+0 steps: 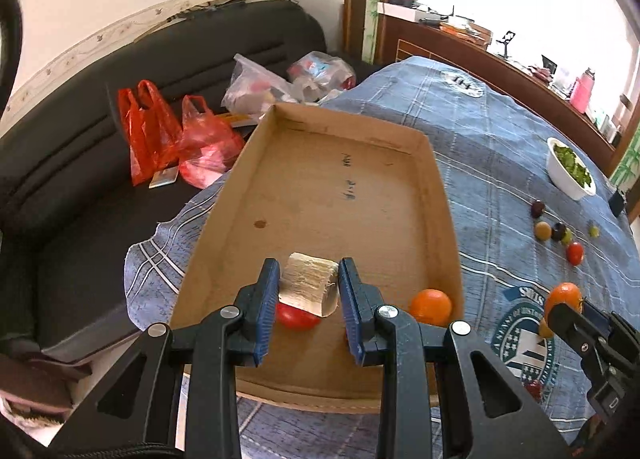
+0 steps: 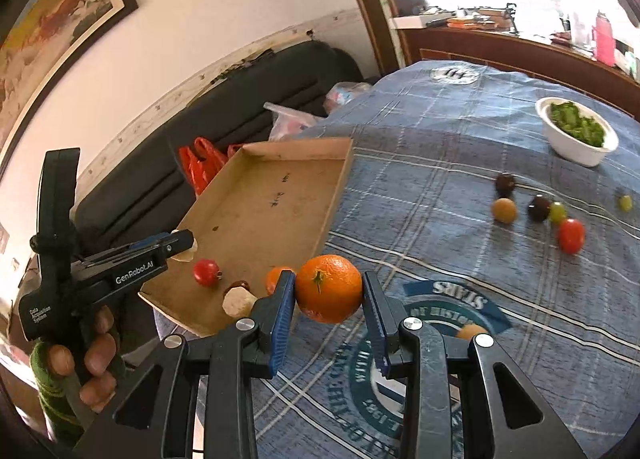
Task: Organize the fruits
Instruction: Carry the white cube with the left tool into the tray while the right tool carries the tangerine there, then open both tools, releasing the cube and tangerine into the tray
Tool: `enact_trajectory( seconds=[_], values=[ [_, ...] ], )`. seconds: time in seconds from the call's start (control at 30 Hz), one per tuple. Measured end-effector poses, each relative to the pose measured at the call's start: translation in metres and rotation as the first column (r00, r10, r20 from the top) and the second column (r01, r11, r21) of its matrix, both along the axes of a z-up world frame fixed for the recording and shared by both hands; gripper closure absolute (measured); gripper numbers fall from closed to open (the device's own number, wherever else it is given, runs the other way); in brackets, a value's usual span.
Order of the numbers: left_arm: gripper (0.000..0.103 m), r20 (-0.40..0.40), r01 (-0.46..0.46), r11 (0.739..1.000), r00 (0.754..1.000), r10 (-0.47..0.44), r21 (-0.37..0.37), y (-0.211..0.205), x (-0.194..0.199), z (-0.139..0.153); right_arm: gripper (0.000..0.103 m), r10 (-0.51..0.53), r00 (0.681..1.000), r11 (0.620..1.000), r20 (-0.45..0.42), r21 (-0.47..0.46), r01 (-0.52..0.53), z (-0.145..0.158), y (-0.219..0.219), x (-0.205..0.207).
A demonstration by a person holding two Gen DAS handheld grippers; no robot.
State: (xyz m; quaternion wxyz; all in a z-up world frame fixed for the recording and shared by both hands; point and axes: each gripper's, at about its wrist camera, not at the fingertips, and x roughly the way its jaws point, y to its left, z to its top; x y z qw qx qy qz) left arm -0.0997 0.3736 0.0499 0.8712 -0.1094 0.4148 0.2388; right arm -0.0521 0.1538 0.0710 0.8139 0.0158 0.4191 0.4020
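Observation:
In the left wrist view my left gripper (image 1: 308, 279) is shut on a pale fibrous chunk (image 1: 310, 285), held low over the near end of a cardboard tray (image 1: 240, 187). A red tomato (image 1: 298, 317) lies just beneath it and an orange (image 1: 430, 305) rests in the tray's near right corner. In the right wrist view my right gripper (image 2: 329, 283) is shut on a second orange (image 2: 328, 287), above the tablecloth just right of the tray (image 2: 336, 195). A hand holds the left gripper (image 2: 186, 243) at the left of that view.
A blue checked cloth (image 2: 440, 163) covers the table. Several small loose fruits lie to the right, among them a red tomato (image 2: 571, 235) and a green grape (image 2: 557, 212). A white bowl of greens (image 2: 576, 147) stands beyond. A dark sofa with red bags (image 1: 160, 131) lies behind the tray.

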Motion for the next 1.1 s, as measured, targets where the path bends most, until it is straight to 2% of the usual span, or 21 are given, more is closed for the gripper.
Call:
enact_trajectory(
  seconds=[0.43, 0.73, 1.1],
  values=[
    [0.075, -0.036, -0.013, 1.0, 0.999, 0.012, -0.006, 0.014, 0.017, -0.016, 0.069, 0.039, 0.999, 0.999, -0.021, 0.005, -0.039, -0.006, 0.03, 0.013],
    [0.075, -0.058, -0.023, 1.0, 0.998, 0.022, -0.008, 0.025, 0.034, -0.021, 0.069, 0.093, 0.995, 0.996, -0.038, 0.005, -0.093, -0.012, 0.073, 0.027],
    [0.075, -0.126, -0.064, 0.998, 0.99, 0.061, -0.017, 0.038, 0.051, -0.042, 0.069, 0.146, 0.986, 0.987, -0.079, -0.058, -0.151, -0.044, 0.122, 0.037]
  ],
)
